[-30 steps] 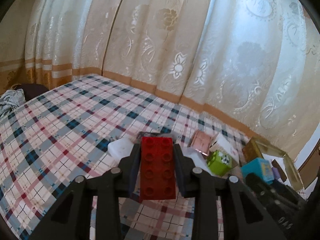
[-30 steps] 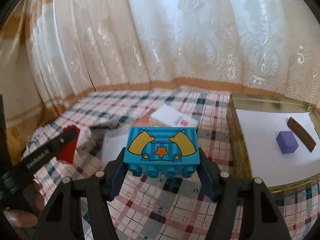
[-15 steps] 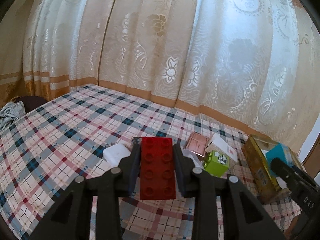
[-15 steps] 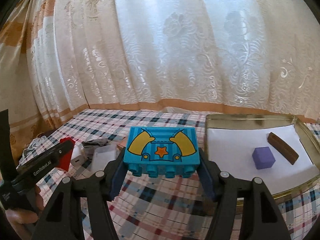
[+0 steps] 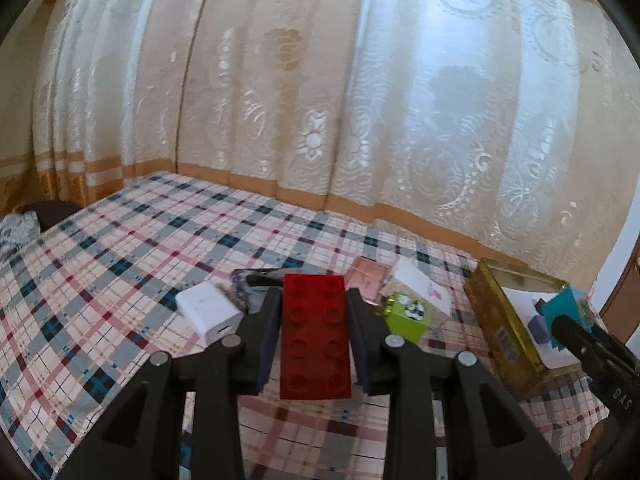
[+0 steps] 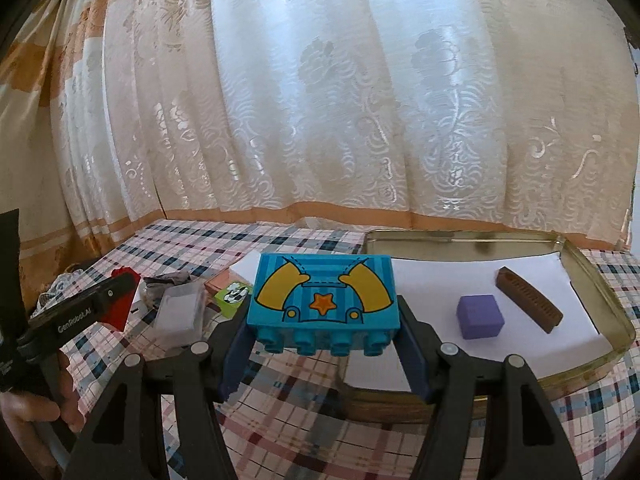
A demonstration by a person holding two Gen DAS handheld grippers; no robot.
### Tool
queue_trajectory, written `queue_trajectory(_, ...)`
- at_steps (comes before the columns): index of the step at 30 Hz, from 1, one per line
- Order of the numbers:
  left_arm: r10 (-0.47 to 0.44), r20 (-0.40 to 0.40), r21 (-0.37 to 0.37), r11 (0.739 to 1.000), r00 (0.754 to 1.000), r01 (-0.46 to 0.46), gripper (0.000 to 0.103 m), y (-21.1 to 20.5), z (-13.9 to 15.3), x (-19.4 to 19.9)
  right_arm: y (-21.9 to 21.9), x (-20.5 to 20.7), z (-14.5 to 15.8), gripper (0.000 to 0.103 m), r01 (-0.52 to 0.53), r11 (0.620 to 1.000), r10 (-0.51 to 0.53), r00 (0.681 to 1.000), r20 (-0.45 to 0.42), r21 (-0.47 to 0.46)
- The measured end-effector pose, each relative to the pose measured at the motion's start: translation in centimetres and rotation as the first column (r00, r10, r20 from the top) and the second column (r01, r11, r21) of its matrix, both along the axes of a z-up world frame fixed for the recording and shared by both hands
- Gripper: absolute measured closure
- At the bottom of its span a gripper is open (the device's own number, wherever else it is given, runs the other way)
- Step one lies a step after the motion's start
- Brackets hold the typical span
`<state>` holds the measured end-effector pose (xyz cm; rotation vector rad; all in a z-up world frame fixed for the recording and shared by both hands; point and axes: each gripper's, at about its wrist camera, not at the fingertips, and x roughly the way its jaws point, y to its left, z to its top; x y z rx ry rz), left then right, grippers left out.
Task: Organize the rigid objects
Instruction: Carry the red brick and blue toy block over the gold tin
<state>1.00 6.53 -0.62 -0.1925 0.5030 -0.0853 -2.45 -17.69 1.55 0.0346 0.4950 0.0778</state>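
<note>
My left gripper (image 5: 314, 300) is shut on a flat red brick (image 5: 315, 336), held studs-up above the plaid cloth. The right gripper (image 6: 324, 308) is shut on a blue brick (image 6: 323, 299) printed with yellow sleeves and an orange star, its studs facing me. It hangs just left of an open gold tin (image 6: 592, 264) lined with white paper, which holds a purple cube (image 6: 480, 316) and a brown comb-like bar (image 6: 528, 300). In the left wrist view the same tin (image 5: 500, 320) and blue brick (image 5: 568, 310) show at the right. The red brick (image 6: 120, 308) appears at the left of the right wrist view.
On the cloth lie a white charger (image 5: 210, 312), a green cube (image 5: 406, 316), a pink case (image 5: 366, 276), a white card (image 5: 420, 286) and a dark crumpled item (image 5: 256, 280). A clear box (image 6: 180, 312) sits by them. Curtains close off the back. A hand (image 6: 28, 412) grips the left tool.
Both grippers have lifted and swung with their bricks still held. The blue brick has come nearer the tin's left edge. The tin shows more fully in both views.
</note>
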Motion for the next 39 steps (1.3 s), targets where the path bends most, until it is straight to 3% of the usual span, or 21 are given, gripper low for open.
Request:
queue_trajectory(19,-0.105,0.023,0.062,0.993,0.994,0.103,0.072,-7.5,1.9,-0.5,-3.4,-1.2,1.1,0.036,0.071,0.997,-0.070,0.997,0.040,-0.020)
queue_trajectory(39,-0.233,0.051,0.092,0.969,0.971,0.227,0.072,-15.9,3.2,-0.4,-9.3,-2.3,1.7,0.036,0.190,0.980,-0.186,0.980,0.077,-0.053)
